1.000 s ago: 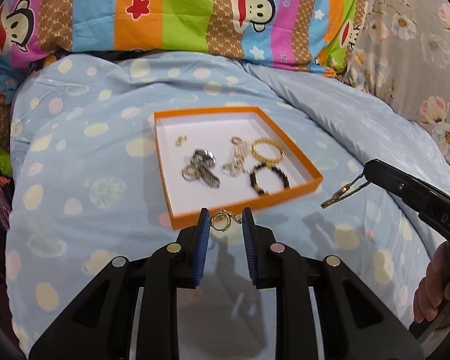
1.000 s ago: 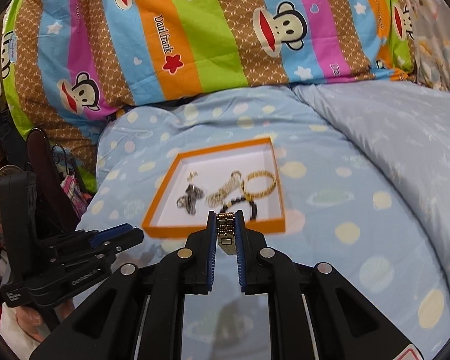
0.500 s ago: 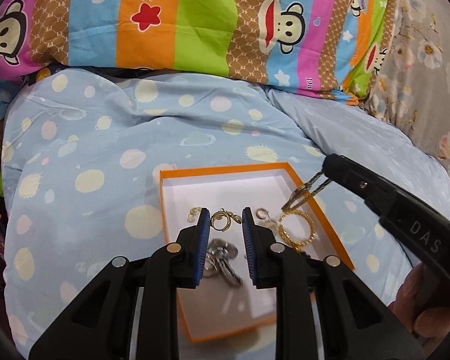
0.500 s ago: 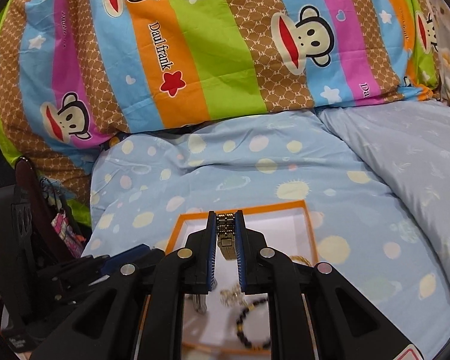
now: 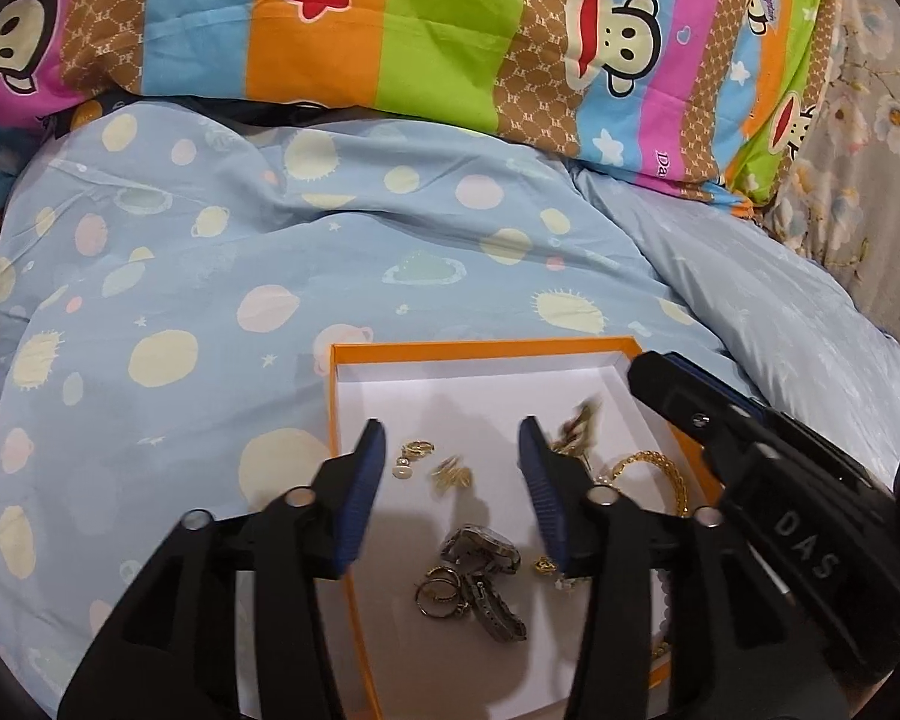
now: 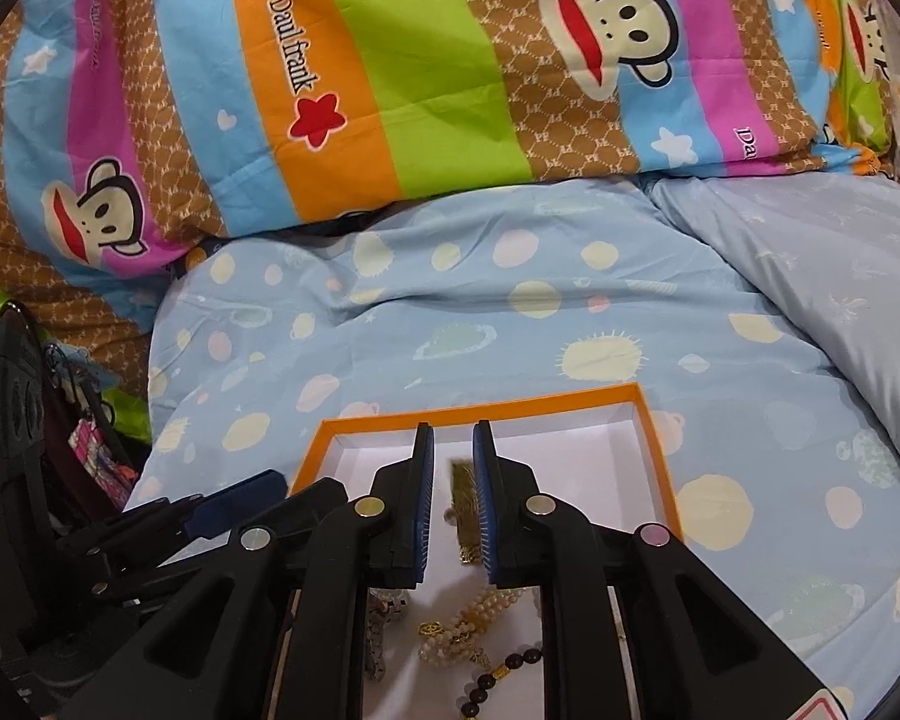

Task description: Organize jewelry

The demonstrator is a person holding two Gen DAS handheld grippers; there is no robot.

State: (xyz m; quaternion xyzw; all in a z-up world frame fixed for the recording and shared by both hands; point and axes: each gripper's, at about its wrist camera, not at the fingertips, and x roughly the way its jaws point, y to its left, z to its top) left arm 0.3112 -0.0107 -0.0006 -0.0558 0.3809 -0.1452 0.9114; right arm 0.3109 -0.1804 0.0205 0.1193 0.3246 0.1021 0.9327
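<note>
An orange box [image 5: 335,414] with a white inside lies on the blue quilt and holds several pieces of jewelry. My left gripper [image 5: 450,450] hangs open over the box; a small gold piece [image 5: 450,476] lies on the floor below it, near gold earrings [image 5: 414,452] and a silver watch [image 5: 486,552]. My right gripper [image 6: 453,468] is over the box [image 6: 654,444] with its jaws slightly apart. A blurred gold watch band [image 6: 463,495] shows between them, seemingly dropping; it is a blur in the left view [image 5: 579,426].
A striped monkey-print pillow [image 5: 450,30] lies behind the box. A floral cloth [image 5: 870,120] is at the far right. Dark clutter [image 6: 60,420] sits off the bed's left edge. A pearl strand [image 6: 480,612] and dark bead bracelet [image 6: 498,672] lie in the box.
Both grippers moved forward over the box. The left jaws opened and its gold piece dropped into the box. The right jaws parted and the gold band is slipping out.
</note>
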